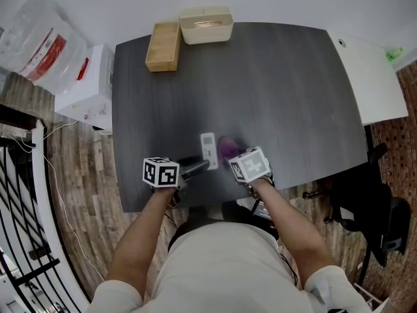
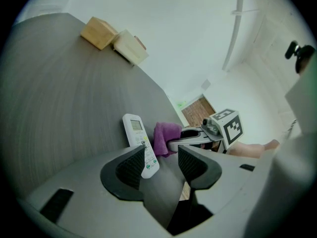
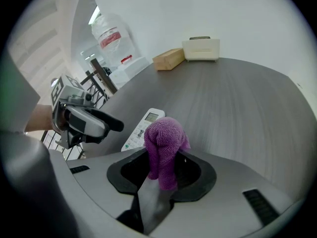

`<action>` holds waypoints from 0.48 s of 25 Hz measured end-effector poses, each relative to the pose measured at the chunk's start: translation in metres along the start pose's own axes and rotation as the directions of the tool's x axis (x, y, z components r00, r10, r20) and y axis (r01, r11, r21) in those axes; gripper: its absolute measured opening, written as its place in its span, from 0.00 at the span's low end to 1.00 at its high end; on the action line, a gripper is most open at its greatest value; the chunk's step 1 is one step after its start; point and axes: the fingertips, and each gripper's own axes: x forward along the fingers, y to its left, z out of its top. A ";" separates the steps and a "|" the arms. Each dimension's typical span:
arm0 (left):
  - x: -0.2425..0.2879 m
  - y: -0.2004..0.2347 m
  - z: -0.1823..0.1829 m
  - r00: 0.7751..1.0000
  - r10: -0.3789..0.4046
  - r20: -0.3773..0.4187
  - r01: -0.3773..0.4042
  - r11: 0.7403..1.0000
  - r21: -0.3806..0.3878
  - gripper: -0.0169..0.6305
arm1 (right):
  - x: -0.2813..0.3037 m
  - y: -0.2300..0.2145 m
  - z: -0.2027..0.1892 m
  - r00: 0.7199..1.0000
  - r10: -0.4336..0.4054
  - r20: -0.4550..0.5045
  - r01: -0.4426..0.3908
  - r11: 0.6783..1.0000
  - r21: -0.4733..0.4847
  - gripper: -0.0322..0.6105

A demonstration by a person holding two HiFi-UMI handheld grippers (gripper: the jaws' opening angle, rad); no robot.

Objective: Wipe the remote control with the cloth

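On the dark grey table [image 1: 293, 77], the right gripper [image 3: 163, 175] clamps a bunched purple cloth [image 3: 166, 138] beside the white plastic remote control [image 1: 208, 147], whose end lies ungripped between the left gripper's [image 2: 161, 165] parted jaws; wiping seems barely begun.

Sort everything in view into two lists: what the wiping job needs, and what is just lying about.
For the job:
remote control, on the dark table
purple cloth, clamped in the right hand-held gripper
left hand-held gripper, jaws apart at the remote's near end

Lying about:
wooden box
cream tray
big water bottle beside the table
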 end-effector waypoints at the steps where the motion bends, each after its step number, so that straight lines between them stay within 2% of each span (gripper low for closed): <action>1: -0.003 -0.003 0.002 1.000 -0.001 0.028 0.002 1.000 -0.009 0.35 | -0.004 -0.002 0.002 1.000 0.003 0.015 -0.003 1.000 0.006 0.26; 6: -0.018 -0.018 0.015 0.985 0.014 0.173 -0.008 0.999 -0.036 0.35 | -0.022 -0.019 0.012 0.997 0.014 0.082 -0.016 0.999 0.029 0.26; 12: -0.020 -0.038 0.015 0.966 0.041 0.254 -0.036 0.999 -0.026 0.35 | -0.030 -0.038 0.008 0.992 0.038 0.120 -0.041 0.999 0.021 0.26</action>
